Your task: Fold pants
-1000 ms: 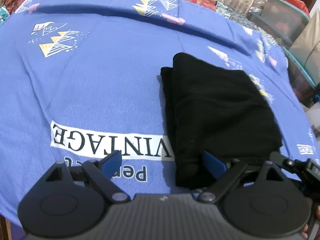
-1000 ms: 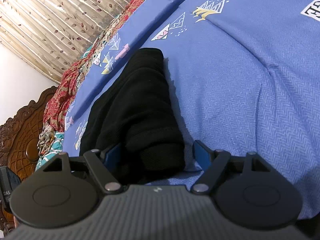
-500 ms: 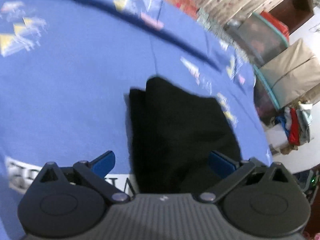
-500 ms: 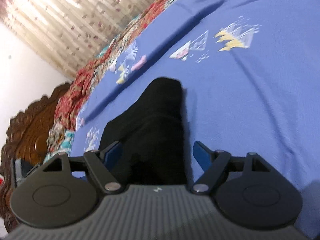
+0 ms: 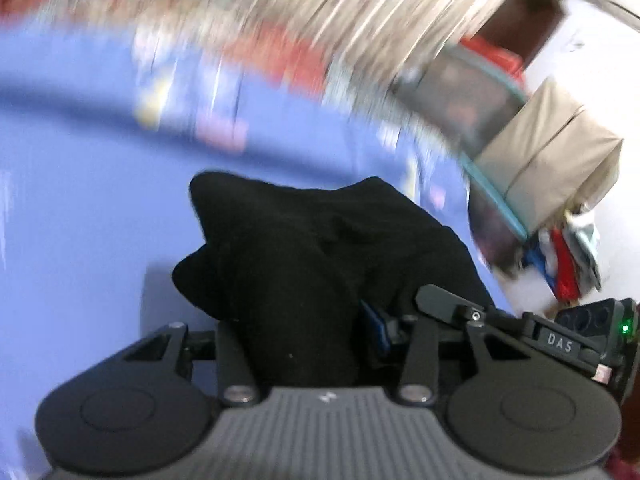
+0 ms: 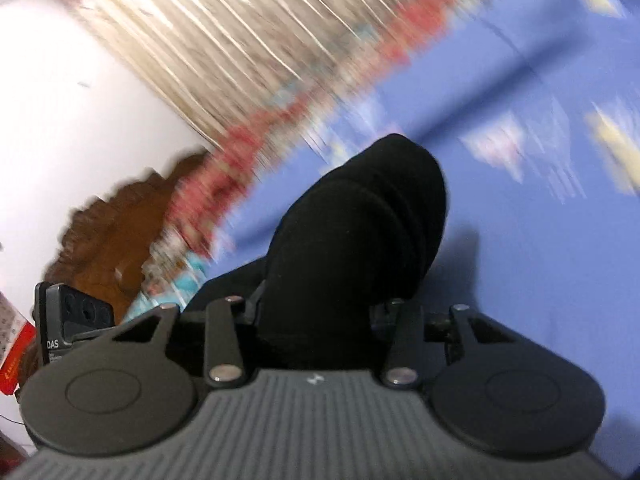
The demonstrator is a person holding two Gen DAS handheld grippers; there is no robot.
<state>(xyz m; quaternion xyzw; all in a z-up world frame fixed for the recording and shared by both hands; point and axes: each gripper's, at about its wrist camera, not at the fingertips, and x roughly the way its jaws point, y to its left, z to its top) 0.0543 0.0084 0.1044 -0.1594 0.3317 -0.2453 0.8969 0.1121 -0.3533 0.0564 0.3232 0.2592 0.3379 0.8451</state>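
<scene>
Both grippers pinch the folded black pants point(image 5: 304, 248) above a blue bedspread point(image 5: 80, 208); the left gripper point(image 5: 296, 336) clamps one bunched end, the right gripper point(image 6: 316, 320) the other; curtains point(image 6: 240, 32) blur behind.

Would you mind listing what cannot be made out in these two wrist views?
- Left view: the bedsheet print and the curtain are smeared by motion blur.
- Both views: the pants hide the fingertips of the left gripper and the right gripper.
- Right view: the headboard carving is blurred.
</scene>
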